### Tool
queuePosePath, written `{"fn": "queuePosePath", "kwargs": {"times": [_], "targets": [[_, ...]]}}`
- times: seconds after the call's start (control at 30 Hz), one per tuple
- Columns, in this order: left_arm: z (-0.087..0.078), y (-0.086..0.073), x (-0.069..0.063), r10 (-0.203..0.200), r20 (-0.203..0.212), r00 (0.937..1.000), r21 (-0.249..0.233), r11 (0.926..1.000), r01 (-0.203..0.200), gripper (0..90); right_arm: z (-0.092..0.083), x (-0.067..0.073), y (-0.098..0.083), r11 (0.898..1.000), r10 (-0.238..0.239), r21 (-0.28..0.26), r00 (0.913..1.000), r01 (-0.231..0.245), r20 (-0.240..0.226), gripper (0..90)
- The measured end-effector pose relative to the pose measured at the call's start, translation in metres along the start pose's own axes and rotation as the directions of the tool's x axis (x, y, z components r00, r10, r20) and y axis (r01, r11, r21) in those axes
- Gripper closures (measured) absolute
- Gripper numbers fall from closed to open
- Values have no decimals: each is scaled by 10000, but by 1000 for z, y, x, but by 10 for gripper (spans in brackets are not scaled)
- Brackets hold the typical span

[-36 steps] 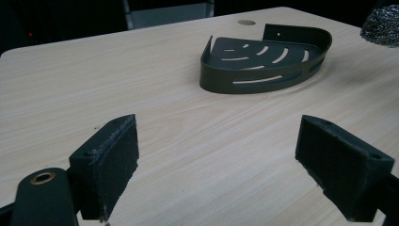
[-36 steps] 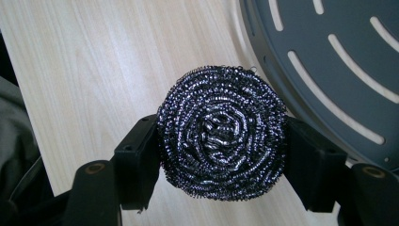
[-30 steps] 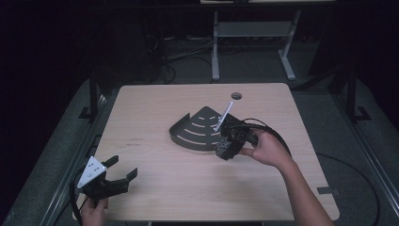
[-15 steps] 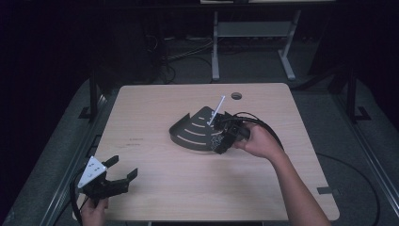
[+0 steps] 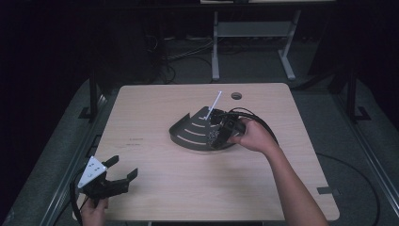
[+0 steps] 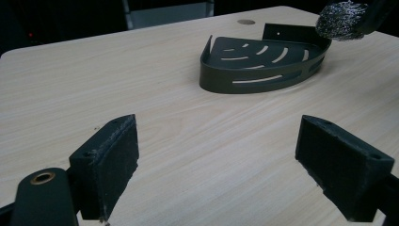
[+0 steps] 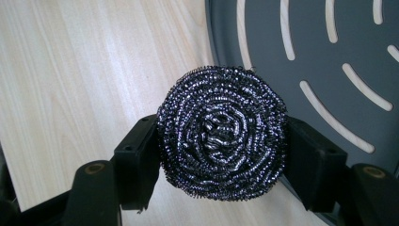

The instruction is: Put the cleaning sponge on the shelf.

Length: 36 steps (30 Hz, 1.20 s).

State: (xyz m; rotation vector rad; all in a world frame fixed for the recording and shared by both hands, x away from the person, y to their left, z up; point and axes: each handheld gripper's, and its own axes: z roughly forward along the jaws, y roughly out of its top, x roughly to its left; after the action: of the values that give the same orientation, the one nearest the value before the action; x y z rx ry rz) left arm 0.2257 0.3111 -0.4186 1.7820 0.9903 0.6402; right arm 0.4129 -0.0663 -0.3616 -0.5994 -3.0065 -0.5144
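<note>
The right gripper [image 7: 221,155] pinches a round steel-wool scouring ball [image 7: 222,133] over the rim of the dark slotted corner caddy [image 7: 329,61], so releasing here would probably drop it outside.

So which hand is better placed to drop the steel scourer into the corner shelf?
Right: its claw already grips the scourer over the shelf; the left claw is open, farther off.

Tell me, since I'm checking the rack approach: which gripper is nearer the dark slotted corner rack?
Right. The right gripper, shut on a steel wool scourer, hangs over the rack's edge. The left gripper sits open near the table's front left corner, well clear.
</note>
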Motion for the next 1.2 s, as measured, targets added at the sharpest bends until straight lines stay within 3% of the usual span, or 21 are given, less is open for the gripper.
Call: {"fn": "queuePosePath", "kwargs": {"times": [0.5,0.83,1.2], "targets": [[3,1,-2,55,18,10000,74,10000,-55,132,2,-8,12,10000,13,46,10000,-13,-44,330],[4,1,-2,72,23,10000,109,9999,-72,133,17,-21,14,9996,177,235,9998,-174,-131,330],[4,1,-1,14,55,10000,65,10000,-14,133,22,-29,22,9988,284,405,9995,-278,-159,329]]}}
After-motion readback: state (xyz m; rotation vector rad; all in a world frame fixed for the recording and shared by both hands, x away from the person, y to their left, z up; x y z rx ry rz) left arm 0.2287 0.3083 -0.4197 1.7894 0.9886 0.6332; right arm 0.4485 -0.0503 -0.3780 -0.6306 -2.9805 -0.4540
